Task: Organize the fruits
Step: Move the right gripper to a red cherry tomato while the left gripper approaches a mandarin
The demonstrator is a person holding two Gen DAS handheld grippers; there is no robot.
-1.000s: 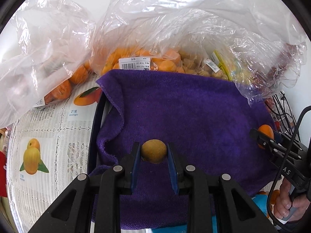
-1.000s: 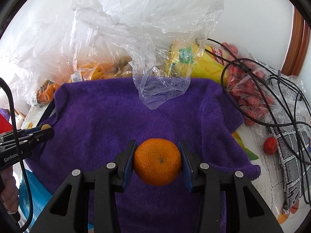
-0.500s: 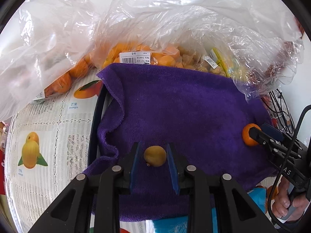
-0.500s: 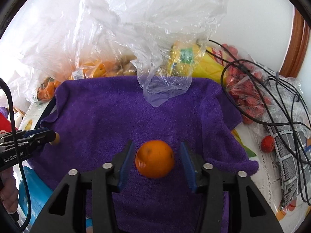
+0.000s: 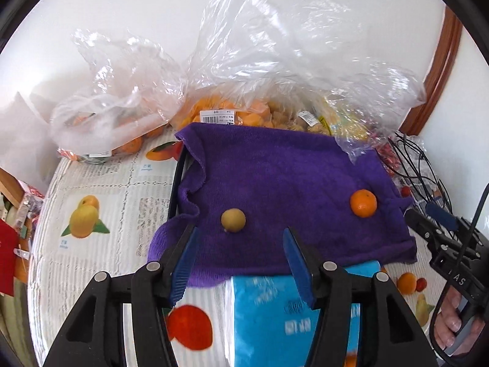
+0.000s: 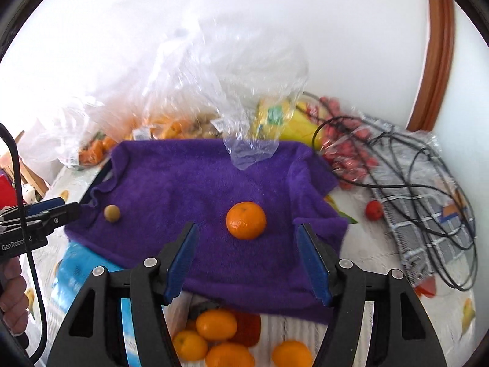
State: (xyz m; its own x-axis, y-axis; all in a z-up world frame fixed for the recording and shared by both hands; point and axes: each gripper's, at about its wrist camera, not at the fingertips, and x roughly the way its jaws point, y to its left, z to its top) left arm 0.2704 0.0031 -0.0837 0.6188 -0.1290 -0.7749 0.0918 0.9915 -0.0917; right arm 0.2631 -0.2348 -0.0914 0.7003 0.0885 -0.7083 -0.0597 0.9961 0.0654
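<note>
The left gripper (image 5: pixel 238 263) stands wide open and holds nothing; a small tan-yellow round fruit (image 5: pixel 233 220) lies on the purple towel (image 5: pixel 284 180) just ahead of its blue pads, a little toward the left pad and touching neither. The right gripper (image 6: pixel 247 263) is likewise spread wide and empty, with a mandarin orange (image 6: pixel 246 220) resting on the same towel just beyond its fingertips, roughly centred between them. In the right wrist view the small fruit (image 6: pixel 111 213) sits far to the left of that gripper, near the tip of the left one. The two fruits lie well apart on the towel. Past the towel's far edge, clear plastic bags (image 5: pixel 275 70) hold oranges and small tan fruits. Below the right gripper, at the towel's near edge, lies a cluster of loose oranges (image 6: pixel 217 325). A blue package (image 5: pixel 275 315) lies under the left gripper, partly tucked under the towel, on a fruit-print tablecloth (image 5: pixel 91 195). Black cables (image 6: pixel 412 171) sprawl to the right.
</note>
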